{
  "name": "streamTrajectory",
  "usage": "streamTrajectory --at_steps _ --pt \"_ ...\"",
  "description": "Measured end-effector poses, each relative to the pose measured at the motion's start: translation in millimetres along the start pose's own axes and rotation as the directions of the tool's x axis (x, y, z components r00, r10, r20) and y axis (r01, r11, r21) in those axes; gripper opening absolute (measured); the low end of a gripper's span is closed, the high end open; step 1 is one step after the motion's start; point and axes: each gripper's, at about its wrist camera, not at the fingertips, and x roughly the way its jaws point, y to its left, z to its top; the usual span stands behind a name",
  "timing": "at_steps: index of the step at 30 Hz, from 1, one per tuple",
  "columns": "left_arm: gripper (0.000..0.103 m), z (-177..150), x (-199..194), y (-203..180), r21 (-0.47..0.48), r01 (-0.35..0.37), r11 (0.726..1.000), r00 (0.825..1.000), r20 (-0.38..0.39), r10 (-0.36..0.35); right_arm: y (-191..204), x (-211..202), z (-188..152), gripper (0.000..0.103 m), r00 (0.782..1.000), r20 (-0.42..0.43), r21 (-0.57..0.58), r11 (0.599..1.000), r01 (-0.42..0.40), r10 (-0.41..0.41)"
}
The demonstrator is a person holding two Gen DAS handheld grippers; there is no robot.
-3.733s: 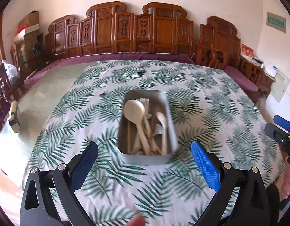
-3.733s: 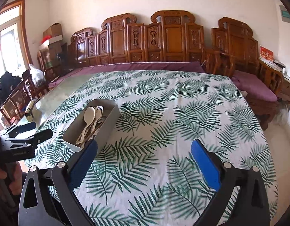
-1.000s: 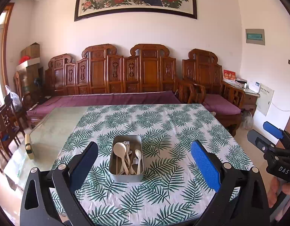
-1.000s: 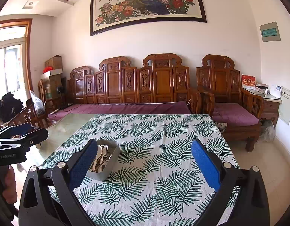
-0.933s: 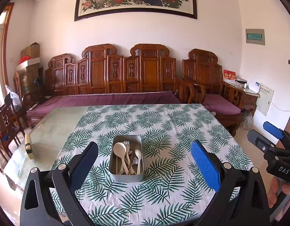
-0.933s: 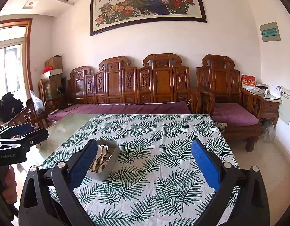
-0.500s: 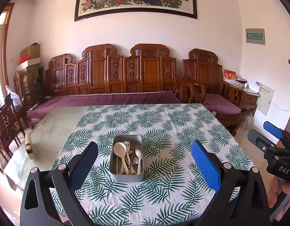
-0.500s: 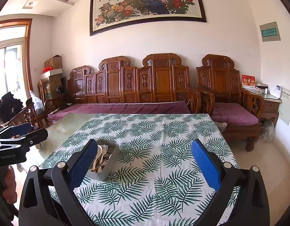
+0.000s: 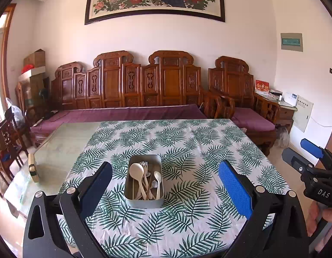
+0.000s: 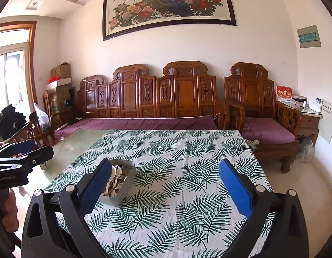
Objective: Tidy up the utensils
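The left gripper (image 9: pixel 165 180) and the right gripper (image 10: pixel 165 180) both hung above the near edge of the leaf-print tablecloth (image 9: pixel 194 142), fingers spread wide and holding nothing. The metal tray (image 9: pixel 131 197) sat on the cloth toward its near left, with pale spoons (image 9: pixel 136 169) and forks (image 9: pixel 143 165) piled loosely inside it.
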Motion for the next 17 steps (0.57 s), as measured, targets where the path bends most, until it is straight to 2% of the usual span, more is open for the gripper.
streamTrajectory --at_steps 17 --pt "0.095 0.4 -0.1 0.5 -0.001 0.000 1.000 1.000 -0.001 0.000 0.0 -0.9 -1.3 0.100 1.000 0.002 0.000 1.000 0.001 -0.001"
